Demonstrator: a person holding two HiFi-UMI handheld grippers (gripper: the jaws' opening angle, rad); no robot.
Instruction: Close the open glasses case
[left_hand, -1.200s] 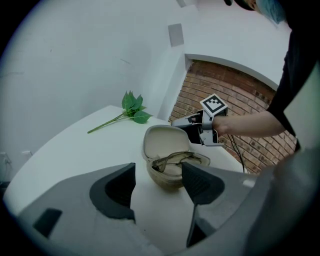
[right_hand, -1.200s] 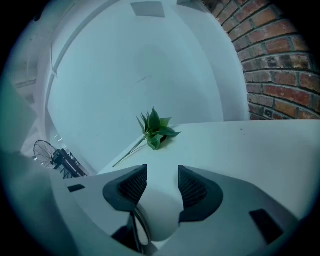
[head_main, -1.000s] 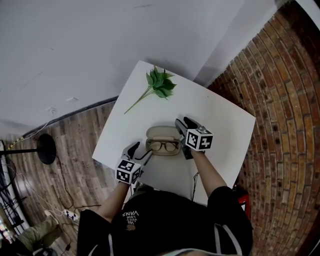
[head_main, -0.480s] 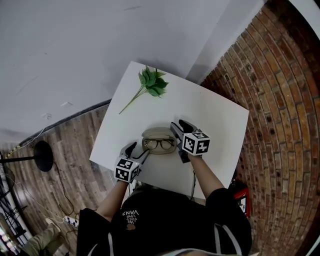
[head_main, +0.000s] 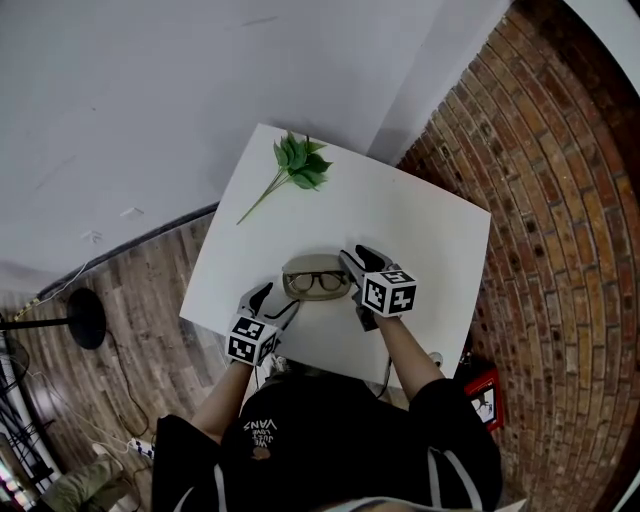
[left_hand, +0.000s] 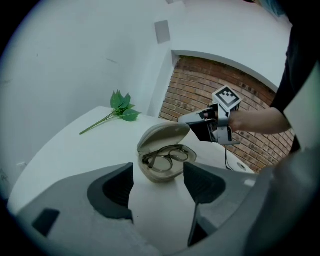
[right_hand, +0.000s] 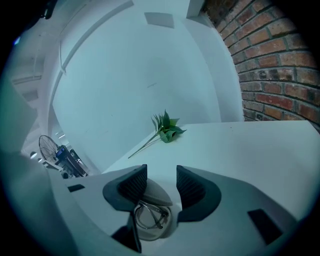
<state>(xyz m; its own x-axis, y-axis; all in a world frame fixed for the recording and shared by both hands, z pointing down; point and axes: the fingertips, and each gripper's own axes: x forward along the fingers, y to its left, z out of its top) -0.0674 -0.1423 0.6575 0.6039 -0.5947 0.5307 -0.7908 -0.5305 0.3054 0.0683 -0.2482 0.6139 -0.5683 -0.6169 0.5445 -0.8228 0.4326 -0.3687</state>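
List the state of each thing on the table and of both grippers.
glasses case: open, lid raised, resting on the table.
glasses: lying in the case's lower half.
leafy sprig: lying flat at the table's far side.
left gripper: open, its jaws have just been opening, nothing between them.
right gripper: open, jaws apart at the lid, not pressing on it.

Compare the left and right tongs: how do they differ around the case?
Left tongs stop short of the case, at its near left; right tongs reach its right side, by the raised lid. Left tongs, just opened wider, have the case ahead of them; right tongs look down on the lid through their gap. Both are open, gripping nothing.
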